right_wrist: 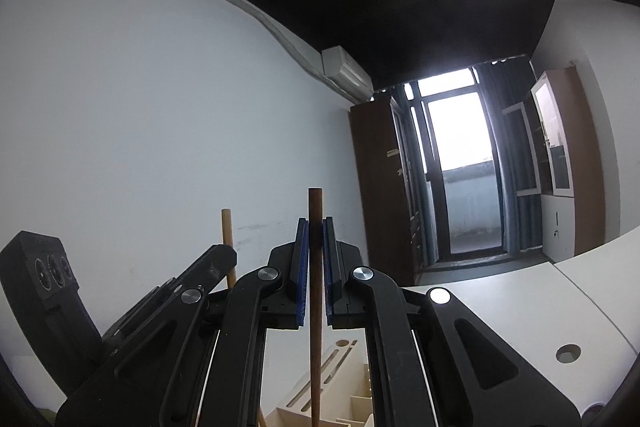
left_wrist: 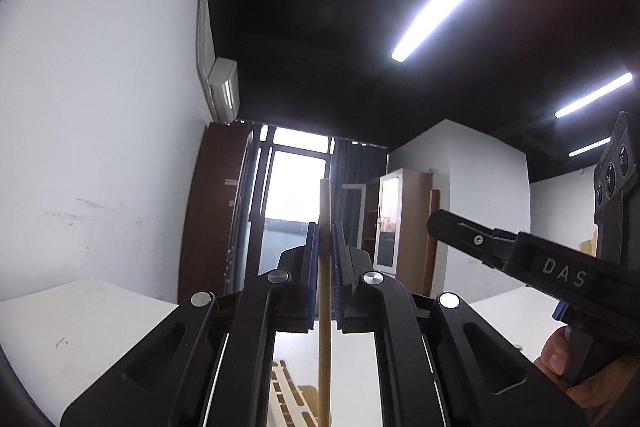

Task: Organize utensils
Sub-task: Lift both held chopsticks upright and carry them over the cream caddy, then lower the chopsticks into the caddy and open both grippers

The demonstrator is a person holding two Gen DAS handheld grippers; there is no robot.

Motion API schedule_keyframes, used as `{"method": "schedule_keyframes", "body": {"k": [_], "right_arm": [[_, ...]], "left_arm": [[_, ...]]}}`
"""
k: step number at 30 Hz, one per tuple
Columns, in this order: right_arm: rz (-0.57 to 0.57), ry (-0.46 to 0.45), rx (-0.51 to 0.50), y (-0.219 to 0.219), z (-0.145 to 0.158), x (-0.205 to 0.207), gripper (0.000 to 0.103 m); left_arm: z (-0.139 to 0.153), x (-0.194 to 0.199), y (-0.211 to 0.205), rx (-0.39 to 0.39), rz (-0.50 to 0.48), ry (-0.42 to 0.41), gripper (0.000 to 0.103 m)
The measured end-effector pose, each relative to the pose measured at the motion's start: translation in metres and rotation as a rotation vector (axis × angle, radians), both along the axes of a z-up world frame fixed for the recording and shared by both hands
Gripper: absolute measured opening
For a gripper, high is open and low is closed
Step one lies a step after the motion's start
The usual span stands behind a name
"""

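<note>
My left gripper (left_wrist: 325,233) is shut on a light wooden utensil handle (left_wrist: 325,307) that stands upright between its blue pads. My right gripper (right_wrist: 315,227) is shut on a dark brown wooden handle (right_wrist: 315,287), also upright. Both grippers are tilted up toward the wall and ceiling. The right gripper (left_wrist: 520,255) shows at the right of the left wrist view, with the dark handle (left_wrist: 434,203) behind it. The left gripper (right_wrist: 192,283) and its light handle (right_wrist: 227,239) show at the left of the right wrist view. A pale wooden utensil holder (right_wrist: 340,387) with slots sits below; it also shows in the left wrist view (left_wrist: 292,395).
A white table (right_wrist: 500,307) with a round cable hole (right_wrist: 568,353) lies below. A white wall (left_wrist: 100,107) is on the left. A brown cabinet (left_wrist: 212,207), a window door (left_wrist: 296,187) and an air conditioner (left_wrist: 224,87) are at the far end.
</note>
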State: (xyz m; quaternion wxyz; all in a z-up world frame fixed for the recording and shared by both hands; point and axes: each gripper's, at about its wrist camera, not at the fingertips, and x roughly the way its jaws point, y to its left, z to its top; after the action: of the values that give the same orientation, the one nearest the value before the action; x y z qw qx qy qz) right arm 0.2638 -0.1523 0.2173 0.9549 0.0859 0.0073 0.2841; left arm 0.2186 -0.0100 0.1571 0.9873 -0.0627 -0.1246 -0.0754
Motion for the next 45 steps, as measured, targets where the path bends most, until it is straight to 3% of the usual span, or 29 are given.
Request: {"method": "schedule_keyframes", "body": {"k": [13, 30, 31, 34, 45], "right_arm": [[0.008, 0.055, -0.072, 0.005, -0.018, -0.004, 0.008], [-0.010, 0.141, -0.132, 0.006, -0.028, -0.007, 0.008], [-0.012, 0.146, -0.135, 0.006, -0.029, -0.007, 0.009], [-0.014, 0.144, -0.129, 0.003, -0.028, -0.012, 0.030], [-0.057, 0.172, -0.139, -0.003, -0.033, -0.015, 0.030]], "left_arm": [[-0.017, -0.006, 0.009, 0.044, -0.001, 0.071, 0.006], [-0.032, -0.011, 0.030, 0.013, -0.070, 0.168, 0.006], [-0.032, -0.012, 0.029, 0.026, -0.069, 0.177, 0.006], [-0.029, -0.016, 0.031, 0.028, -0.071, 0.184, 0.007], [-0.018, -0.025, 0.050, 0.000, -0.066, 0.219, 0.012]]}}
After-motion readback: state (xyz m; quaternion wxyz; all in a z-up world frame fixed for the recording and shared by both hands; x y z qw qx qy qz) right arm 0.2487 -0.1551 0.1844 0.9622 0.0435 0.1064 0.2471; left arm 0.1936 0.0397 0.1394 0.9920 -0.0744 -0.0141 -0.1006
